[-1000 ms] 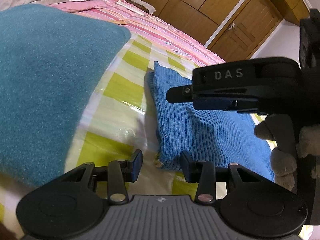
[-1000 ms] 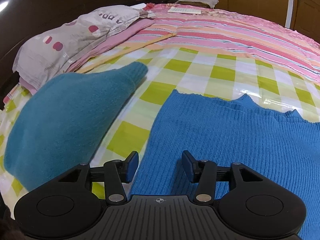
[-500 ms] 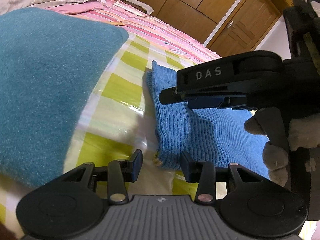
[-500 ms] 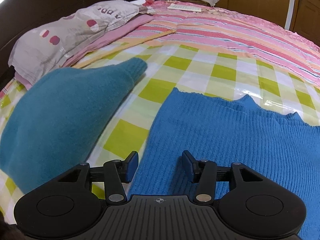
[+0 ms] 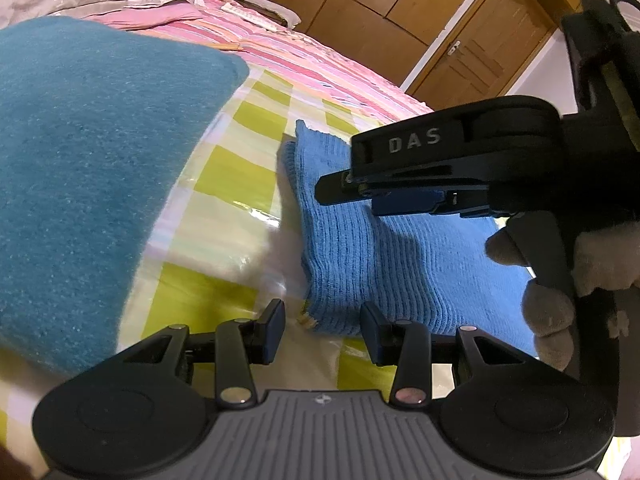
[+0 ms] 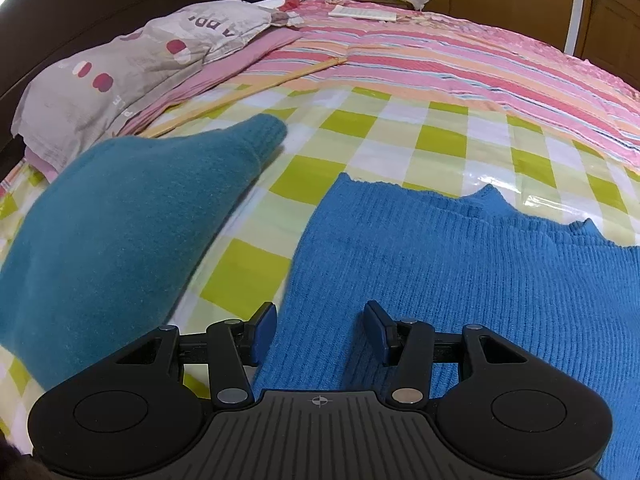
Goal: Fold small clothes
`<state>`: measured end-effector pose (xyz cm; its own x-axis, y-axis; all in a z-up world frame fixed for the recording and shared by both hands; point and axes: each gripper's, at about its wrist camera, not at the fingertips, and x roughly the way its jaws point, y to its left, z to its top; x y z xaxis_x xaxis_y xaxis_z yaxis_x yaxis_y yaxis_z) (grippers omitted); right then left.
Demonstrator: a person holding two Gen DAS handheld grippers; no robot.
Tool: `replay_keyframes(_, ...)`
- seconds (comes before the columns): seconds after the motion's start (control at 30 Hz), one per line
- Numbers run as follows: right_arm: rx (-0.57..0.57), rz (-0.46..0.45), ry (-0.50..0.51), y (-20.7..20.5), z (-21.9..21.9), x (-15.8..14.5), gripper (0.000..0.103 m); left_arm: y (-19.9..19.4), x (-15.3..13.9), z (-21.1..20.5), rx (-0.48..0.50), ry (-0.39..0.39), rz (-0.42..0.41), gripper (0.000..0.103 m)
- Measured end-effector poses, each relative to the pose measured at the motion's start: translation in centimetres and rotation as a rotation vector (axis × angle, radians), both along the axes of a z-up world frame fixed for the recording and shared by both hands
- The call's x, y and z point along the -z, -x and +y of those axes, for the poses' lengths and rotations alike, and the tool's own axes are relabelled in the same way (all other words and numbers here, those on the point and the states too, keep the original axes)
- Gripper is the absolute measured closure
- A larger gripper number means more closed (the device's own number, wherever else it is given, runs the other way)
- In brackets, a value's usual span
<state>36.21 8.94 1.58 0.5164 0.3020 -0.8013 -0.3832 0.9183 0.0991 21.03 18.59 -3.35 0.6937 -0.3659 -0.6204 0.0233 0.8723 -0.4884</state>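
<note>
The blue knit (image 6: pixel 460 280) is lying flat on the green-checked sheet (image 6: pixel 400 128) that is covering the near part of the bed, with a teal garment (image 6: pixel 120 232) sitting beside it toward the pillow (image 6: pixel 120 64) end. The right gripper (image 6: pixel 320 328) is hovering over the knit's near left edge with its jaws spread wide and holding nothing; the fabric is showing between and beyond its fingertips. The left gripper (image 5: pixel 322 330) is hanging at the knit's near corner, jaws likewise wide and empty, the corner lying just ahead of the gap and nearer its right finger. In the left wrist view the right gripper (image 5: pixel 404 196) is reaching in from the right above the knit, though whether it is touching the cloth cannot be told. The teal garment is filling the left of that view.
</note>
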Motion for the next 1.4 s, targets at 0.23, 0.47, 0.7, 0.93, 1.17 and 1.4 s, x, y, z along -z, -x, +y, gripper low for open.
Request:
replay_keyframes(0.23,0.079,-0.030,-0.066,1.9,-5.7,-1.6,0.055,0.9,-1.1,-0.6,0.005,-0.087,-0.075,0.057)
replay_keyframes(0.47,0.267,-0.045,-0.135,4.2,-16.4,-1.7,0.055,2.5,-2.8,-3.6,0.057,-0.223,-0.181,0.057)
replay_keyframes(0.7,0.416,-0.060,-0.210,6.0,-25.8,-1.5,0.055,3.7,-4.8,-9.5,0.164,-0.371,-0.277,0.057)
replay_keyframes(0.93,0.505,-0.020,-0.360,6.6,-33.0,0.2,0.050,3.6,-5.2,-18.0,0.334,-0.451,-0.320,0.056)
replay_keyframes(1.17,0.522,0.074,-0.558,5.6,-36.7,3.7,0.048,3.5,-2.5,-25.9,0.458,-0.586,-0.357,0.056)
replay_keyframes(1.4,0.508,0.115,-0.691,2.9,-37.7,6.0,0.044,2.4,-0.5,-29.3,0.491,-0.690,-0.376,0.056)
